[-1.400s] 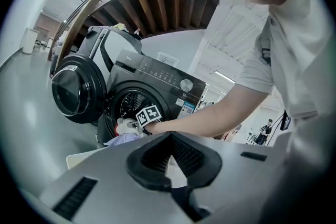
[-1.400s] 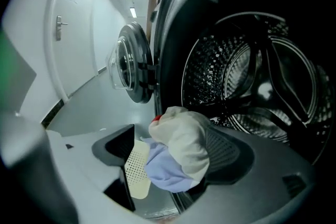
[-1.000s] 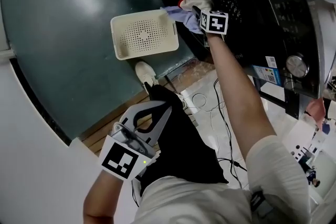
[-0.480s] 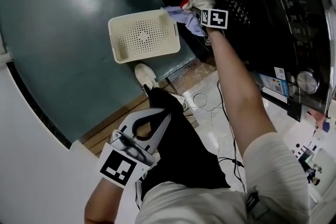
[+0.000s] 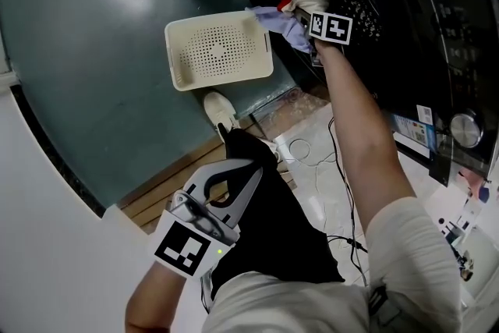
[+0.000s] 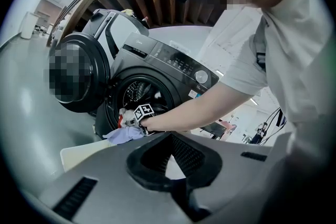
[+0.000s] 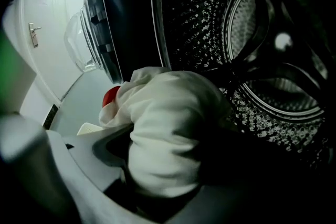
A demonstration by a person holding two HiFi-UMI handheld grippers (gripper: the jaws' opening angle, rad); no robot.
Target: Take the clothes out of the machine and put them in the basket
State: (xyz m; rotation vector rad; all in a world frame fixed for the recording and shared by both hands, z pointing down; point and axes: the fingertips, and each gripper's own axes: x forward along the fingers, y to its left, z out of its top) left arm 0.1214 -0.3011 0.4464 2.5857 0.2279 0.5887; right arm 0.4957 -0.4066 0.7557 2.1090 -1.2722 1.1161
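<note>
the person leans toward the front-loading washing machine (image 6: 173, 60) with the right arm stretched to its open mouth, and the right gripper (image 5: 306, 5) sits right at the lip of the perforated drum (image 7: 210, 23). a bunched white garment (image 7: 168, 128) fills the space between its jaws, and the jaws are closing on it. a dark gap shows between the near pad and the cloth, so the hold does not look firm yet, and the wide opening suits so bulky a wad. a bit of red fabric (image 7: 110, 96) peeks from behind the white bundle, and a lavender cloth (image 5: 282, 26) spills out of the opening just beside the gripper, hanging toward the near corner of the basket (image 5: 173, 58). whether these pieces are tangled together cannot be told. the cream basket stands on the grey floor (image 5: 93, 51) right in front of the machine, close under the doorway, probably so each piece needs only a short carry. its perforated bottom shows bare, so nothing appears to have landed in it so far. the left gripper (image 5: 249, 169) is held low and back near the person's waist, well apart from the machine, jaws together with nothing in them. it looks parked there to leave room for the reaching arm. the step in hand seems to be the first grab, and the task reads as barely begun. a weak pinch on such a loose wad could let part of it slip back inside.
</note>
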